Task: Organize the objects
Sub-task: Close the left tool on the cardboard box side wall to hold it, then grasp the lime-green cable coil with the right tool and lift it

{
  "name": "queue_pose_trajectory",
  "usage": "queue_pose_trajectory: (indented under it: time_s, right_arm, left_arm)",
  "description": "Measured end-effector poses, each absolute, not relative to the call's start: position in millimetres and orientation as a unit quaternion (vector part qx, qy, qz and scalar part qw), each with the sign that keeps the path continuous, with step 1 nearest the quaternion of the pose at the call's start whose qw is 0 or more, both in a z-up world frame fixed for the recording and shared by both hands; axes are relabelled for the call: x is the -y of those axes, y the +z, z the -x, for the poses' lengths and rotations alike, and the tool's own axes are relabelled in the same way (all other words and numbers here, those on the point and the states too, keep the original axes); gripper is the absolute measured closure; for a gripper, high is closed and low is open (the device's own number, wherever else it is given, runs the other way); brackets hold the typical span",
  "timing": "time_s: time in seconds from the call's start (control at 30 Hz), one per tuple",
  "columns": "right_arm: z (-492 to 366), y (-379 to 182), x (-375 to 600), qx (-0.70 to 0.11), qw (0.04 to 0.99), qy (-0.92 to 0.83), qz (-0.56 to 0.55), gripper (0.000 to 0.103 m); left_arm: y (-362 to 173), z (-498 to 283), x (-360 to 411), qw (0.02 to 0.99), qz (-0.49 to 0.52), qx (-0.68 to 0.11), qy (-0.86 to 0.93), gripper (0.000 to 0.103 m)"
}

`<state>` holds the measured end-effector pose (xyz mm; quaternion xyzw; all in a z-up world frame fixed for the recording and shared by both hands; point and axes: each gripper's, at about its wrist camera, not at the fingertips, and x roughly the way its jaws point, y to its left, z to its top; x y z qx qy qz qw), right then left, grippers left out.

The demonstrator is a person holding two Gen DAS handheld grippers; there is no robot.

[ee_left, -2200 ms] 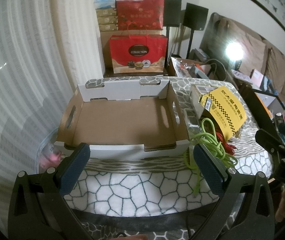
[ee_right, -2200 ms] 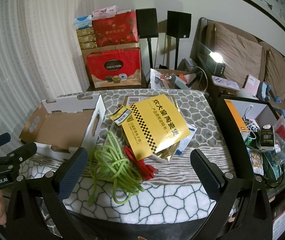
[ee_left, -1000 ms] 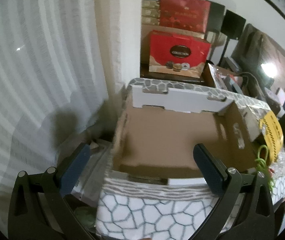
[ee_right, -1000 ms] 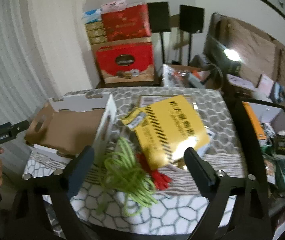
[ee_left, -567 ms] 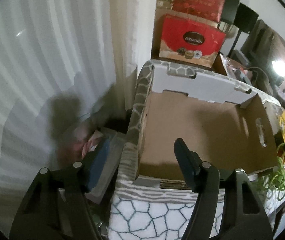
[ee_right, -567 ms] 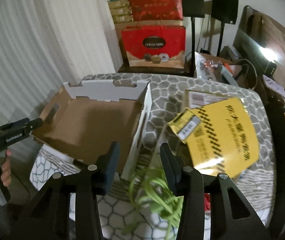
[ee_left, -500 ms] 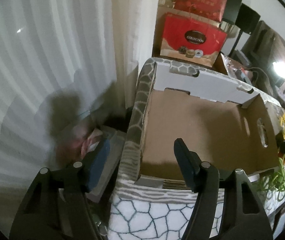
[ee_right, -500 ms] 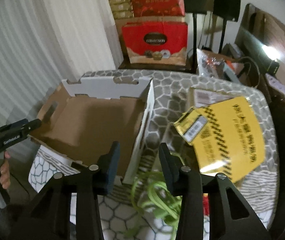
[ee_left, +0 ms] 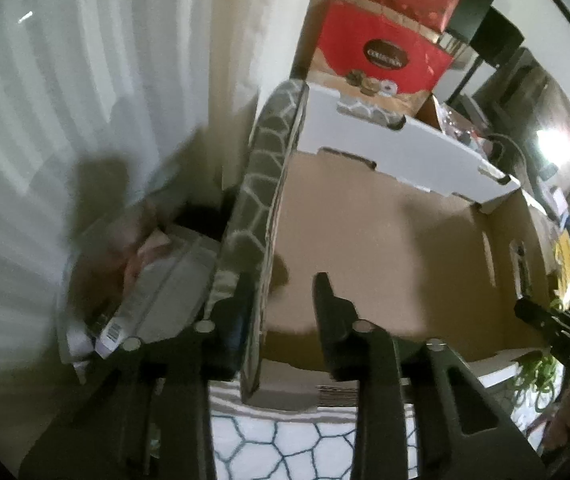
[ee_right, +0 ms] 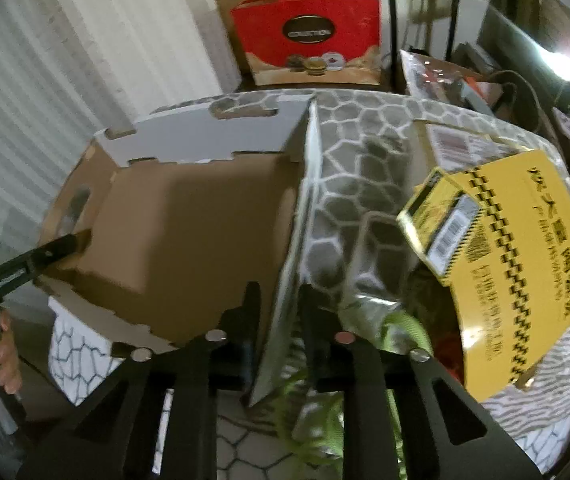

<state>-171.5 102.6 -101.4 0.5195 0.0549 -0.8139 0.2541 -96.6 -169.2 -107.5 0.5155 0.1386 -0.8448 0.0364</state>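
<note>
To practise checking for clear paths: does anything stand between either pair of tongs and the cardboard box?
Nothing visible does. The left tongs straddle the left wall of the cardboard box, and the right tongs straddle its right wall. Both pairs of jaws have just been closing, each with a wall between them.

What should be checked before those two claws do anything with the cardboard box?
1. Left gripper astride the cardboard box's left wall: ok. Its jaws have just been closing, with the wall between them.
2. Left grip tight: not ok, a gap shows on the inner side.
3. Right gripper astride the right wall: ok. Its jaws have also just been closing on the wall.
4. Right grip tight: cannot tell.
5. Box interior free: ok, nothing shows inside.
6. Green cable clear of the box: cannot tell, it lies close beside the right wall.
</note>
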Motion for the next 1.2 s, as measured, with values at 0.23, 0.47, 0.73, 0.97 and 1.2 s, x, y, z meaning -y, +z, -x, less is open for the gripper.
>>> queue_pose_trajectory:
  time_s: [0.23, 0.47, 0.73, 0.97, 1.2]
  right_arm:
    - [158.4, -99.7, -95.2, -0.088, 0.252, -0.820, -0.505, 0.087]
    - [143.7, -99.3, -102.3, -0.096, 0.263, -0.812, -0.512, 0.086]
    - [136.6, -84.9, -130.6, -0.063, 0.279, -0.813, -0.508, 0.075]
    - [134.6, -42.4, -176.6, -0.067, 0.248, -0.851, -0.458, 0.055]
    - [137.3, -59.9, -205.9, -0.064, 0.227, -0.846, -0.478, 0.052]
  left_arm:
    - [-104.3, 91.1, 166.9, 0.051, -0.509, -0.116, -0.851, 0.084]
    - [-102.8, 76.0, 163.3, 0.052, -0.505, -0.106, -0.855, 0.084]
    - [-108.5, 74.9, 160.0, 0.053, -0.504, -0.104, -0.856, 0.092]
    - [-109.7, 72.3, 157.9, 0.057, -0.500, -0.104, -0.858, 0.092]
    - [-111.5, 71.2, 159.5, 0.054, -0.499, -0.106, -0.859, 0.092]
